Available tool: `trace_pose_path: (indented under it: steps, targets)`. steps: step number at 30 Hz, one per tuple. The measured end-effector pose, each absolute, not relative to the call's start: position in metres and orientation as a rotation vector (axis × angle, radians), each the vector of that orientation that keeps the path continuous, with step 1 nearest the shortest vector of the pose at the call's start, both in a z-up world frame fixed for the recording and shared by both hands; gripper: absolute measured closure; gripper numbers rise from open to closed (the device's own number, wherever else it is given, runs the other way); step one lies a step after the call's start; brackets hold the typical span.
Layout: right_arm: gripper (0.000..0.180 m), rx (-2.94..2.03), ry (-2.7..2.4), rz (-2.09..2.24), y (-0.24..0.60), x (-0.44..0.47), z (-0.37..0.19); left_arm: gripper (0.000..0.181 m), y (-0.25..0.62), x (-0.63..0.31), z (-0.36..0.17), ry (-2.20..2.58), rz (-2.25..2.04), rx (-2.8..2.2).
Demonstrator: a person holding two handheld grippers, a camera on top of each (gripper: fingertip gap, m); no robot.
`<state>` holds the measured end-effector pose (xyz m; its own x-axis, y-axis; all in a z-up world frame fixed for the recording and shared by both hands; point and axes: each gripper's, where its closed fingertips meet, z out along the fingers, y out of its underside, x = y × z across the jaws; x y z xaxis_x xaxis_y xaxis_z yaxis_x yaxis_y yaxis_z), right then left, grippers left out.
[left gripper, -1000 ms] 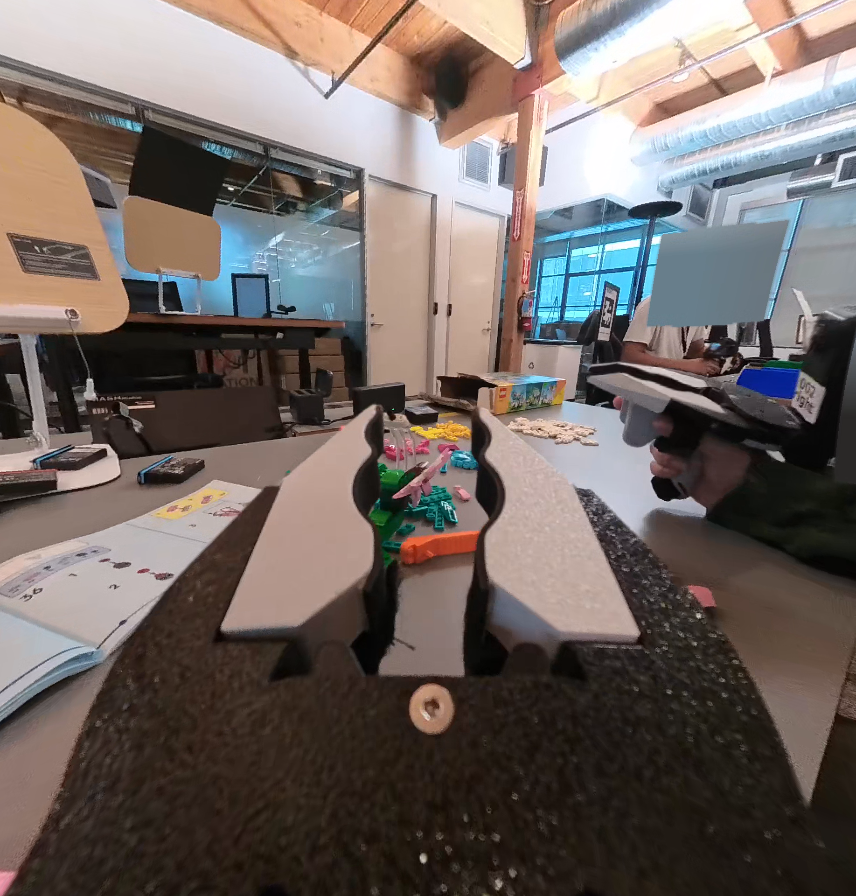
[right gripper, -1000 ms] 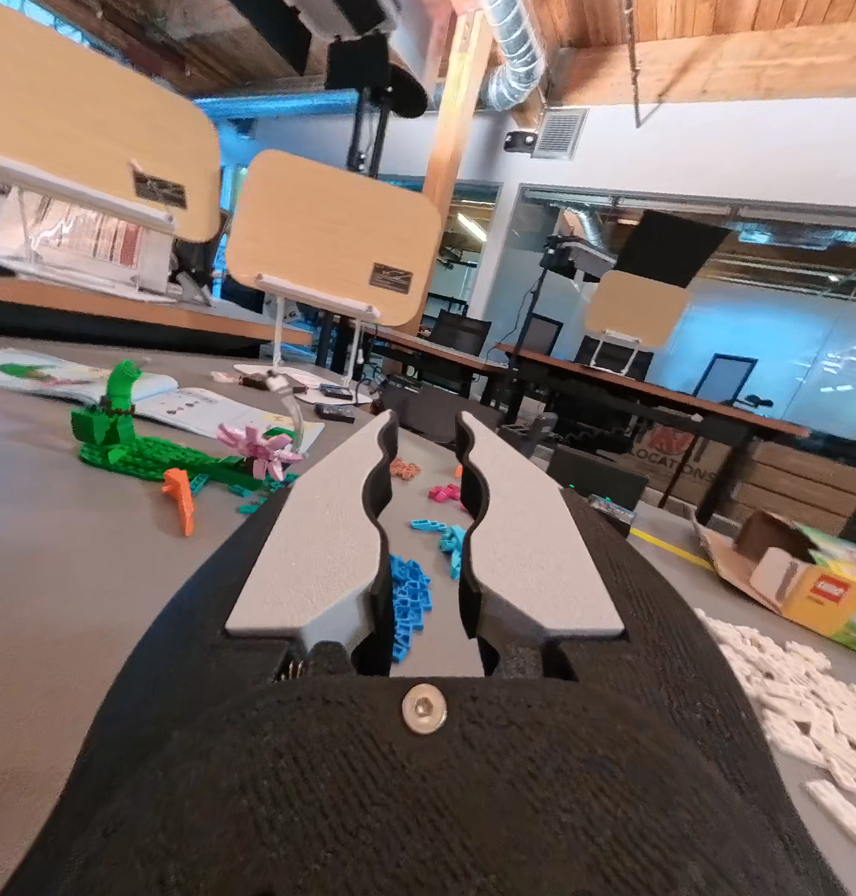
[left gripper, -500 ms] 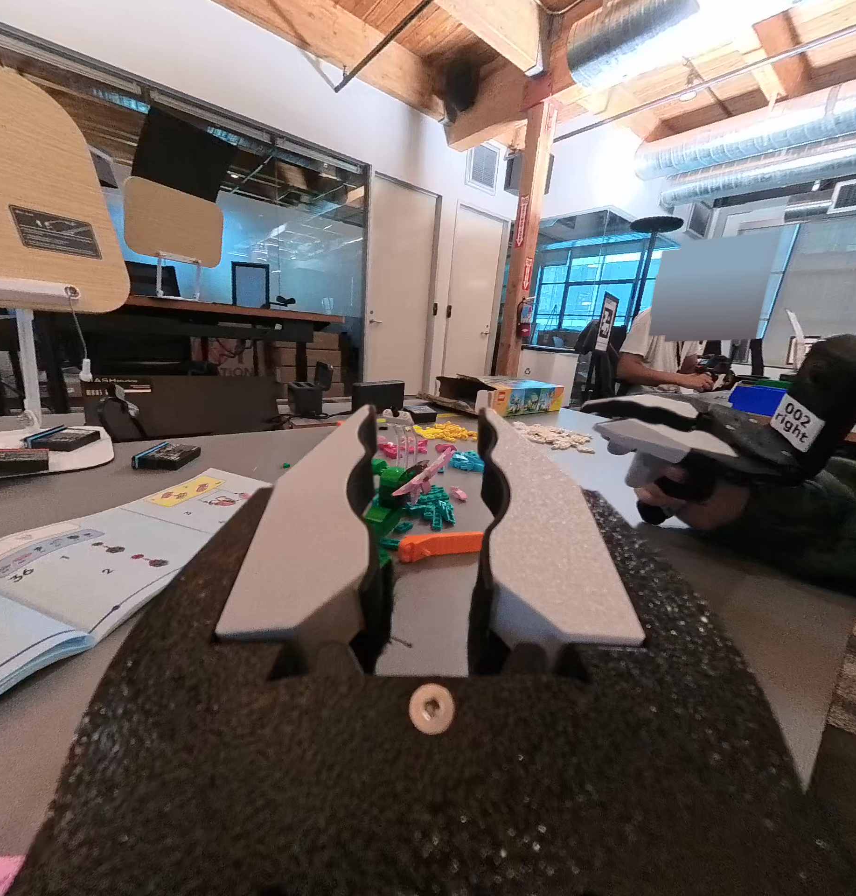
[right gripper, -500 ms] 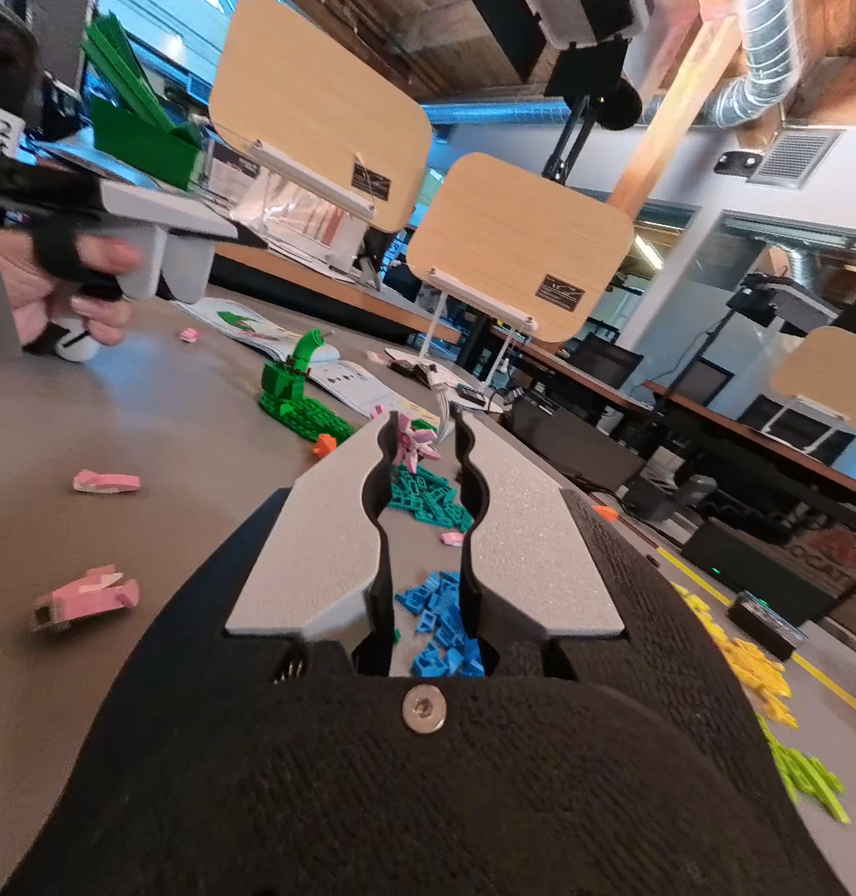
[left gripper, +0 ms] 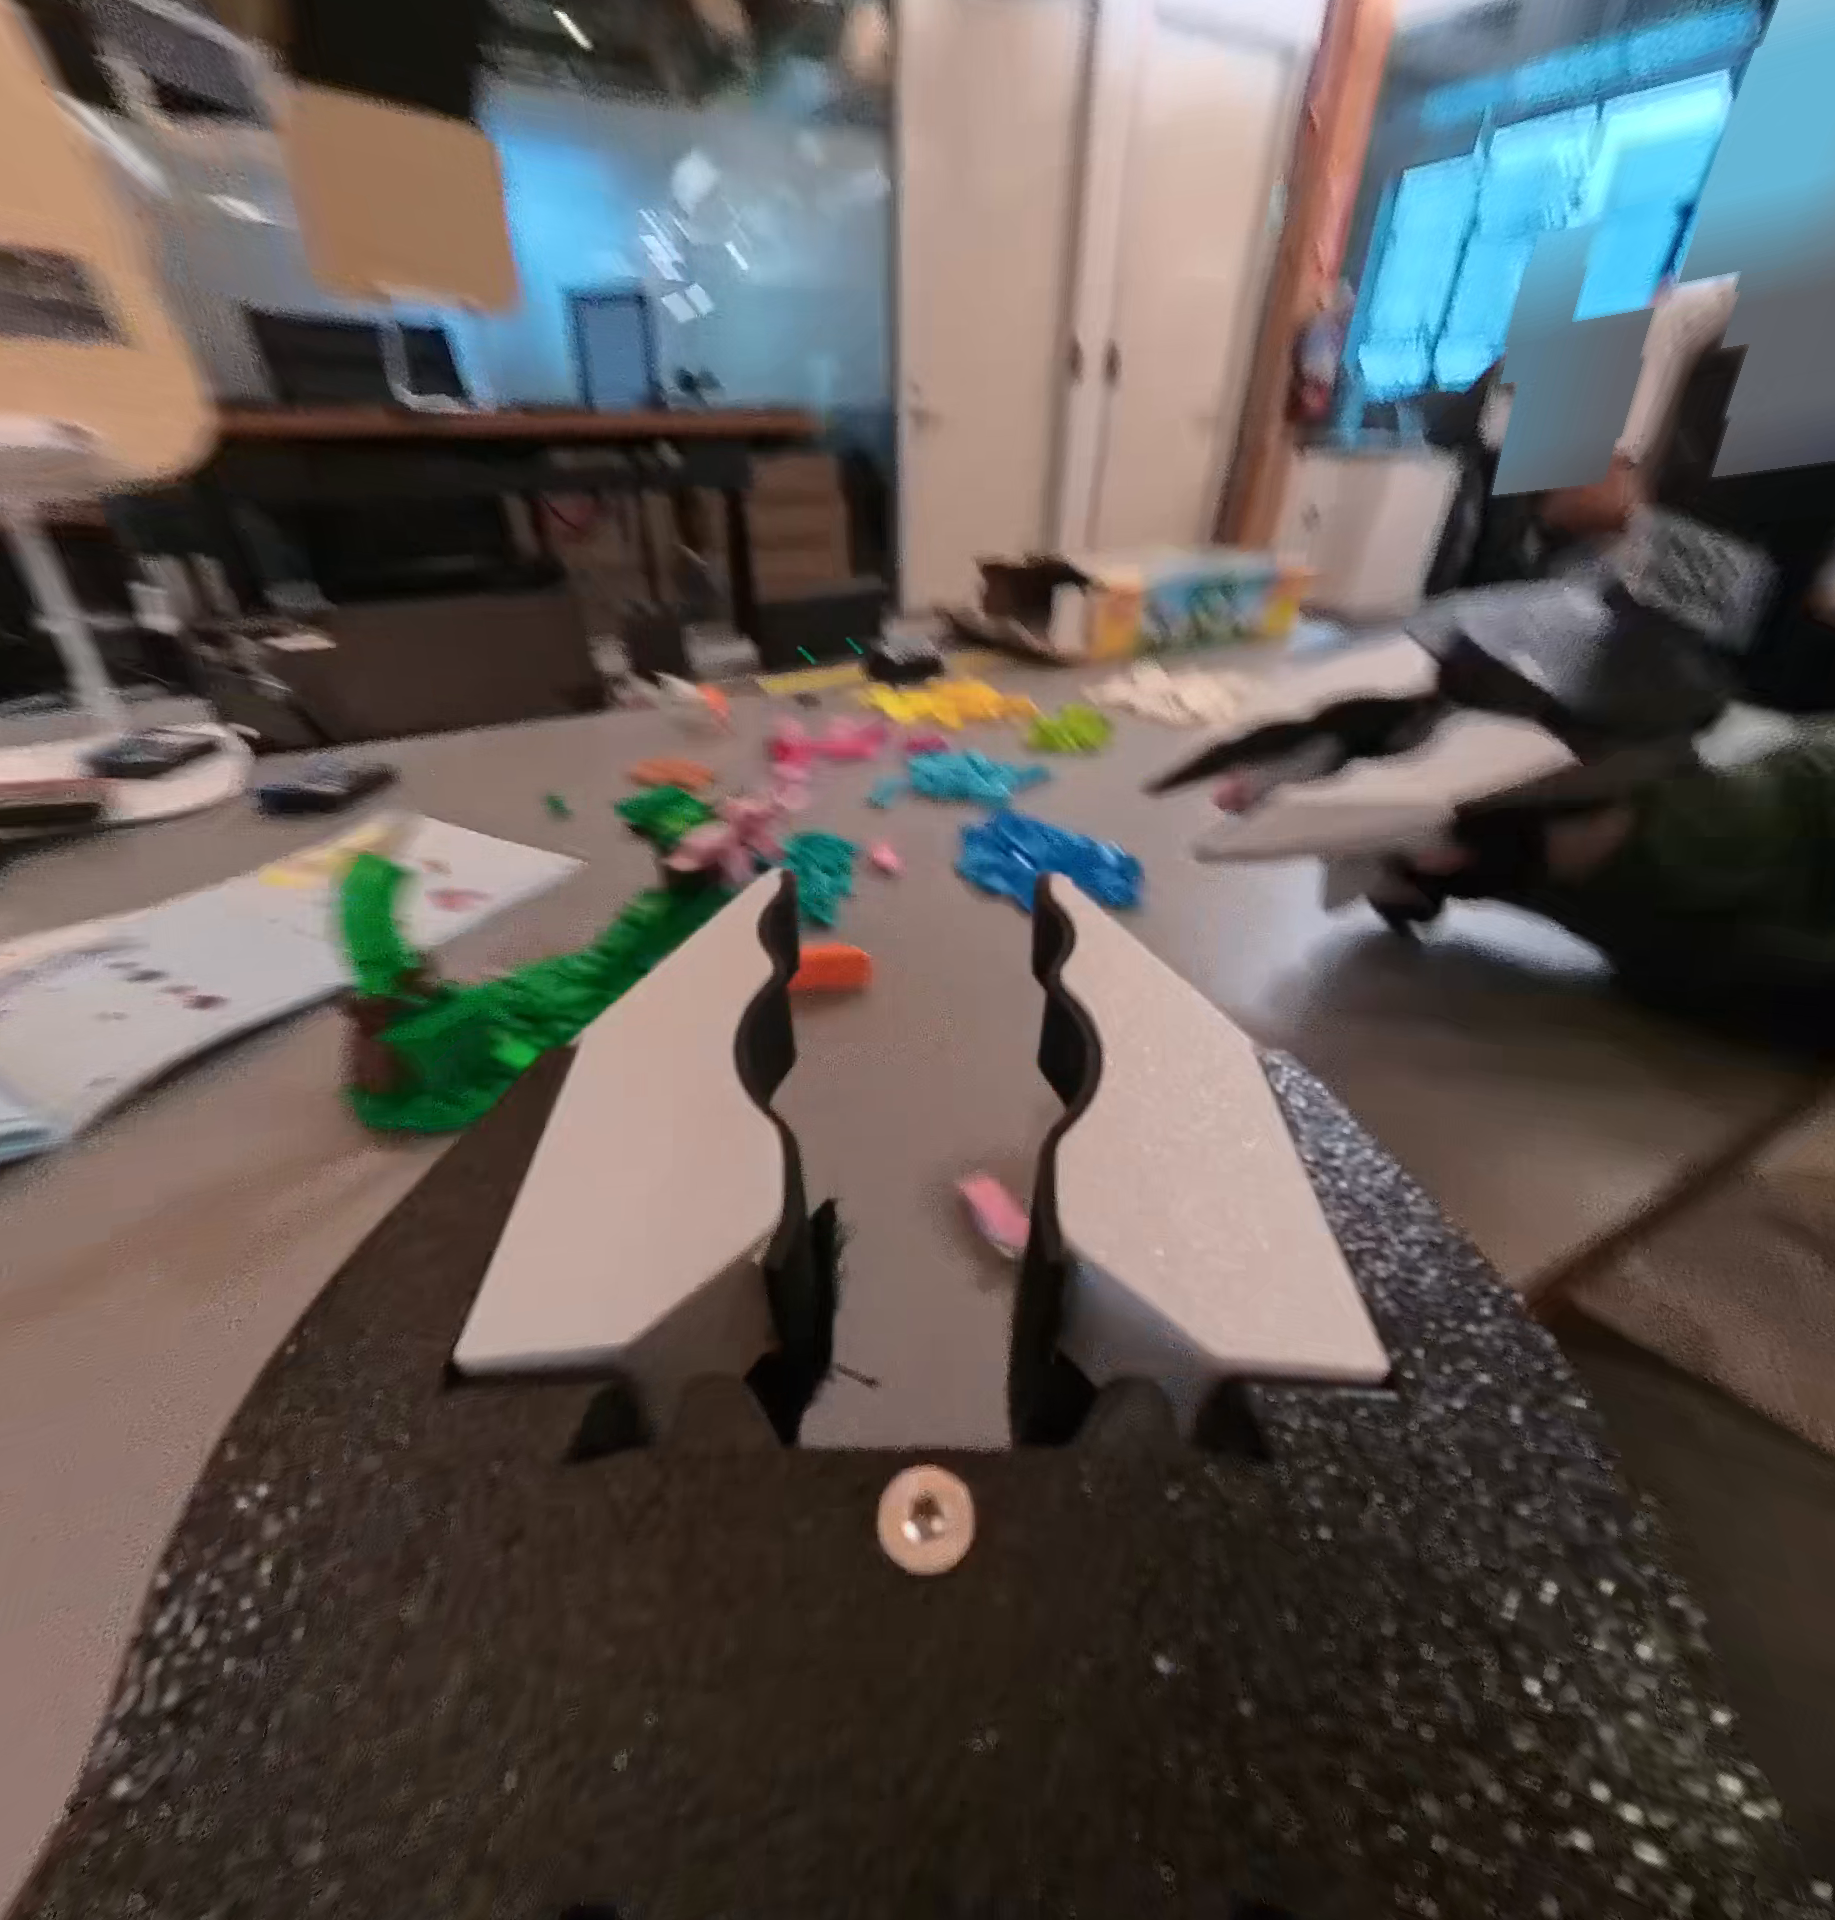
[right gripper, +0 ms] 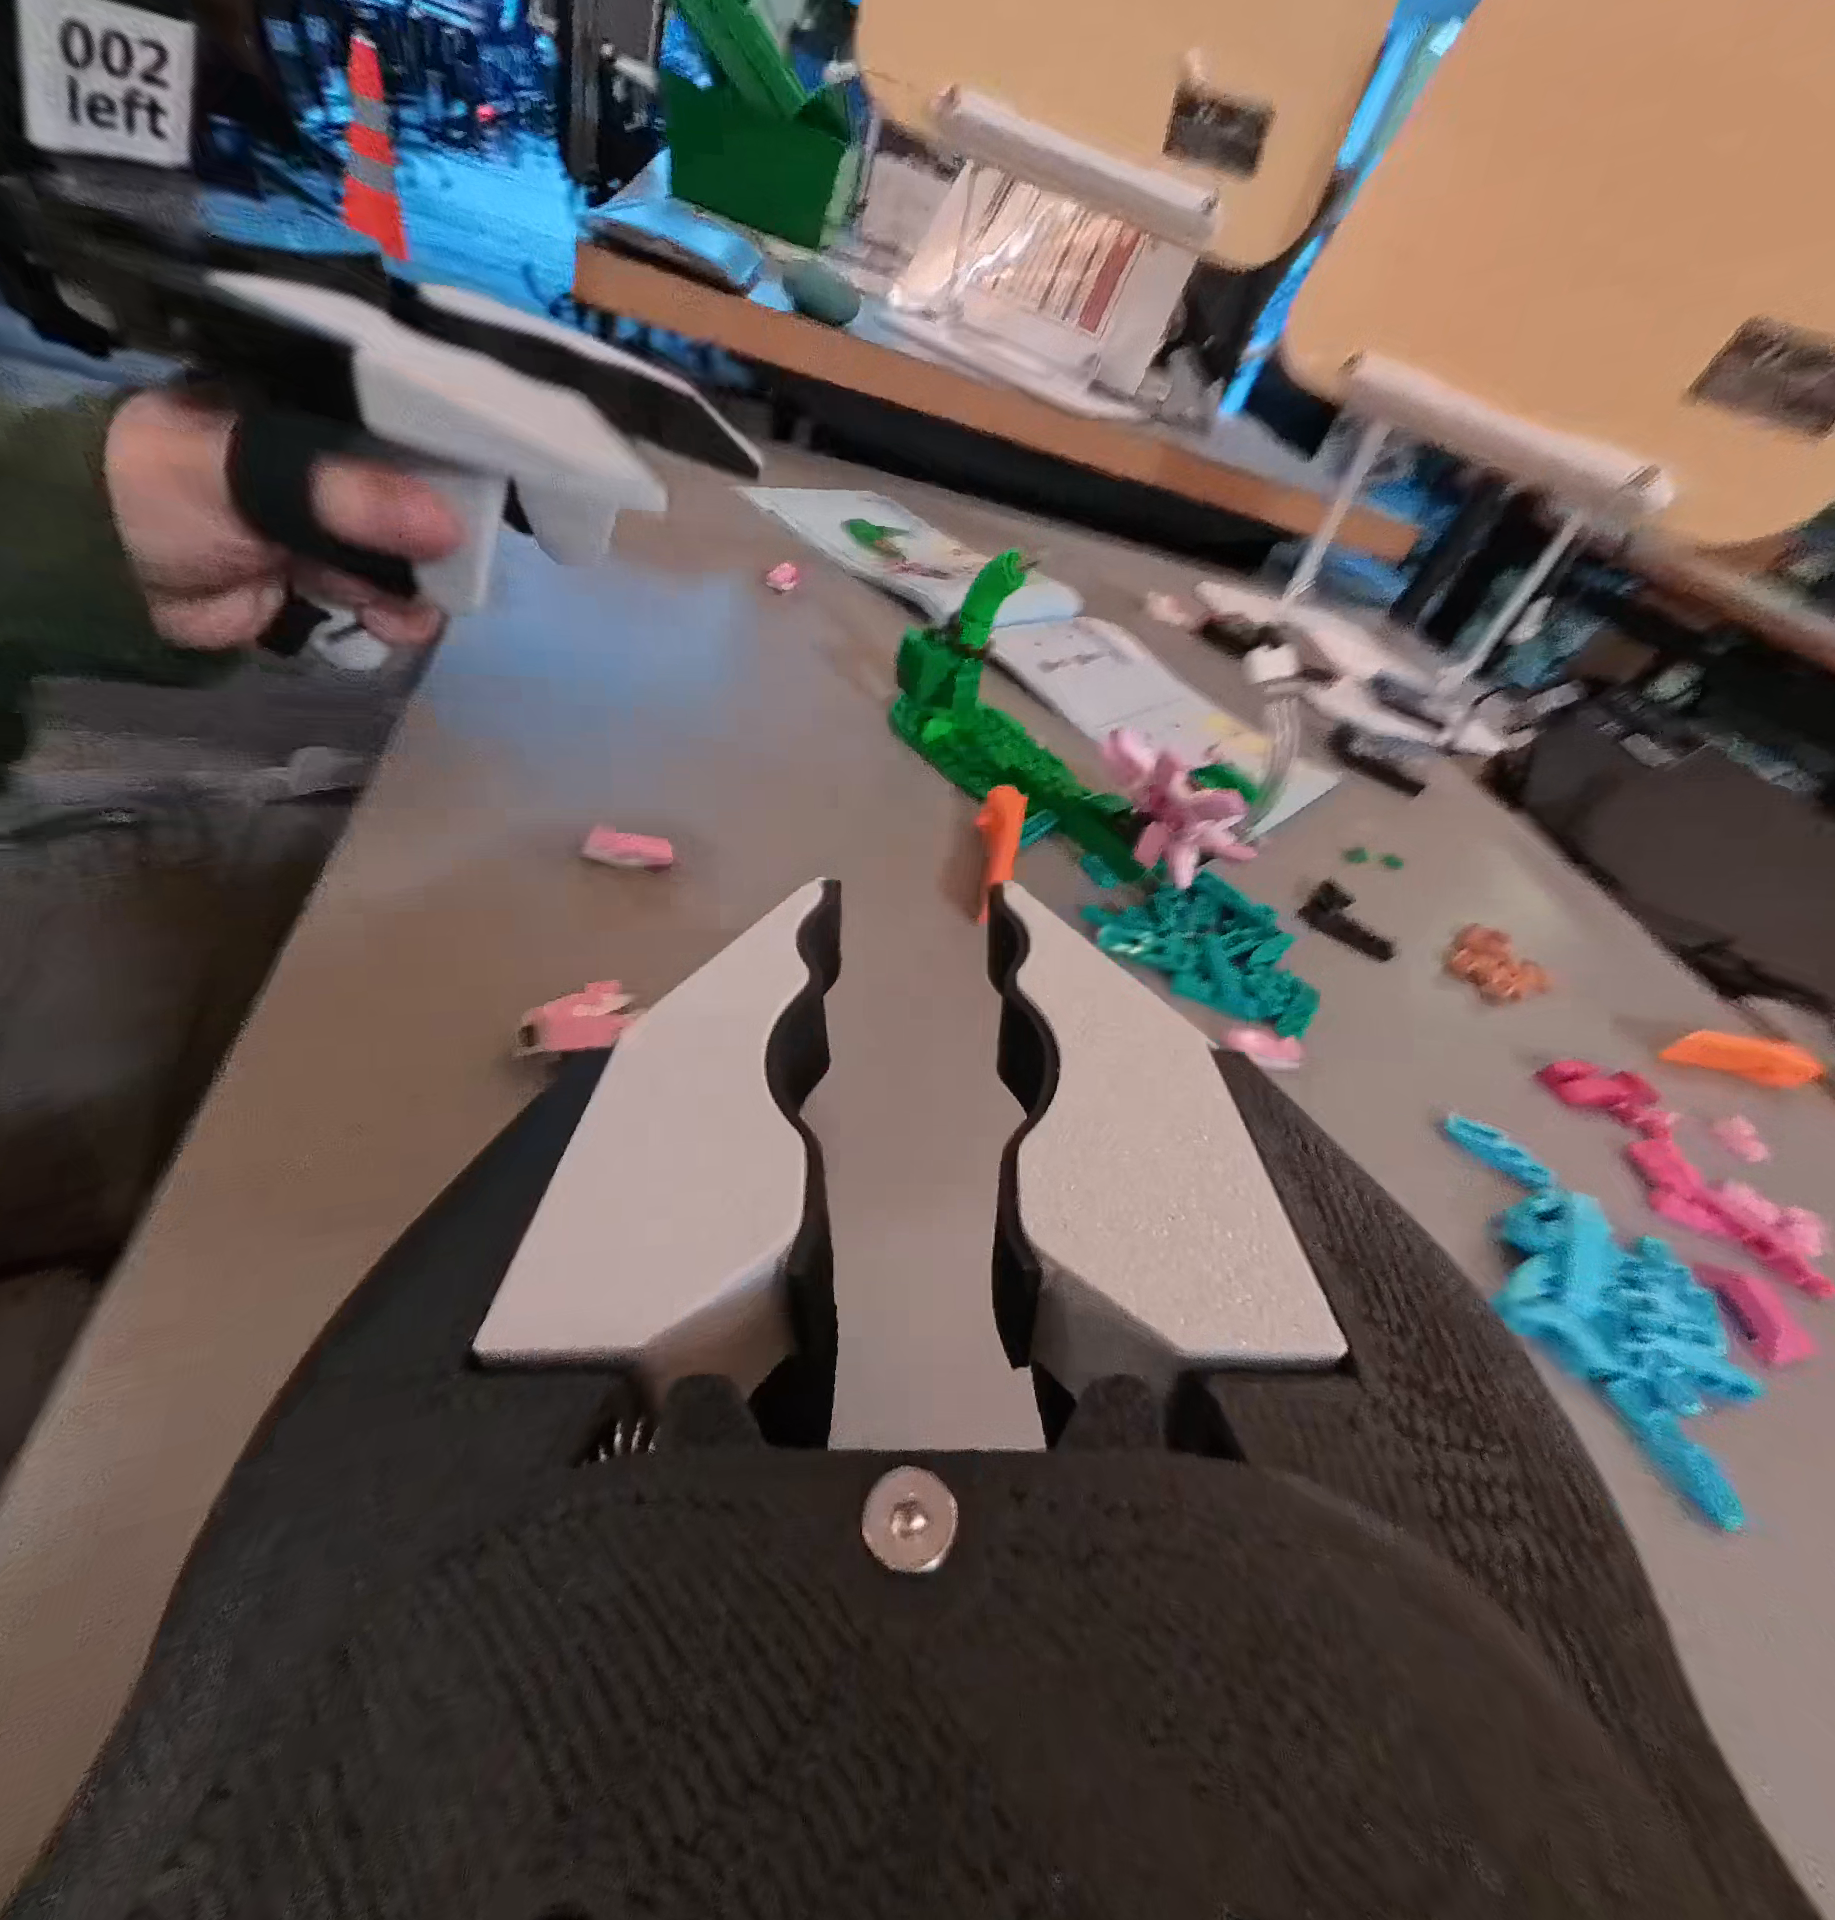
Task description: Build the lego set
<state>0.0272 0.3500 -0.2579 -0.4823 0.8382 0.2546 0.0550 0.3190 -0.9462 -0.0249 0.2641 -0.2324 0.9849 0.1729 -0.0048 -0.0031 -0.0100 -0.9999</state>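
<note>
My left gripper (left gripper: 908, 909) – jaws wide, empty, above the grey table (left gripper: 1412, 1091) | my right gripper (right gripper: 913, 899) – jaws parted, empty | green lego build (right gripper: 980, 732) with its pink flower (right gripper: 1178, 805) lies ahead on the table beside the instruction booklet (left gripper: 165, 987) | loose teal pieces (right gripper: 1204, 951) near the flower.

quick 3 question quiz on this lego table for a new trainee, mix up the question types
1. True or false: the left gripper holds a brick.
2. What lies nearest the right gripper's tips: A) an orange piece, B) a yellow pile, C) a white pile?
3. Fill in: the pink flower sits at one end of the ____ build.

Key
1. False; its jaws are apart with nothing between them.
2. A
3. green
</note>
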Motion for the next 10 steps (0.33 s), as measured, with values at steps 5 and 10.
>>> trace_pose_path:
  steps: [5,10]
  targets:
    - [0.152,-1.019,-1.897,1.097,0.357,0.032,-0.284,0.134,0.283,0.031,-0.266,0.018,0.146,-1.844]
    - [0.154,-1.083,-1.872,1.078,0.352,0.046,-0.286,0.130,0.290,0.054,-0.282,0.068,0.157,-1.992]
